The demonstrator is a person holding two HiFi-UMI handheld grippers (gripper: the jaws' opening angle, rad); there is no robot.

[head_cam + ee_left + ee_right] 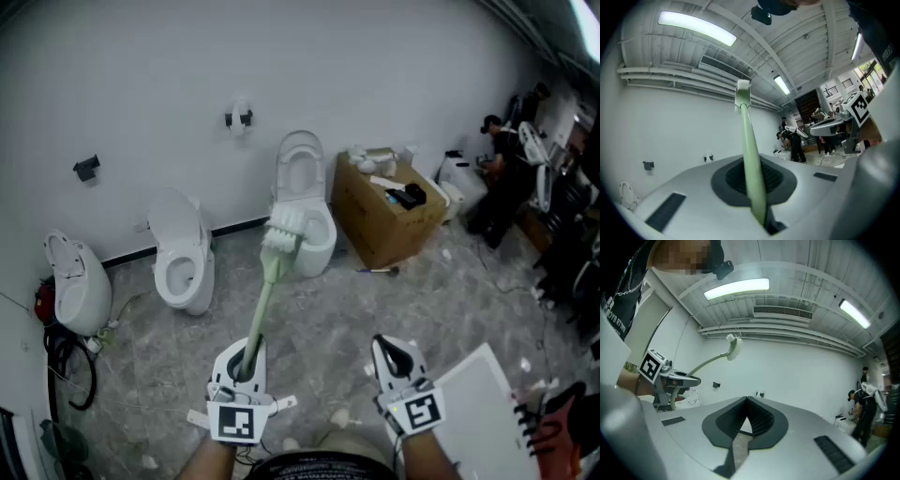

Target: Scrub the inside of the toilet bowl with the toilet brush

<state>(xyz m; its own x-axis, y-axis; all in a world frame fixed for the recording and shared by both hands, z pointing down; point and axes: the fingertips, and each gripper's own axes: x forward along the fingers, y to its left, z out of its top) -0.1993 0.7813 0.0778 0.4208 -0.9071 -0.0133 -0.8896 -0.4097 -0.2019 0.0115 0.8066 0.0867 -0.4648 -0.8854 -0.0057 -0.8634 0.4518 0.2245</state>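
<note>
Toilet brush (267, 291) is clamped low on its pale green handle in the left gripper (247, 358), its white bristle head raised in the air, not yet in any bowl. The right gripper (392, 354) is closed on nothing.

Held so far from the head, the brush may pivot in the jaws once bristles press on porcelain, or clip a raised lid. Rubble and cables on the floor could catch a foot.

Along the floor's wall edge, the right-hand toilet (317, 246) and the middle toilet (184, 274) stand open; their contents cannot be made out. A cardboard box (373, 230) beside the right-hand toilet carries white and black items.
</note>
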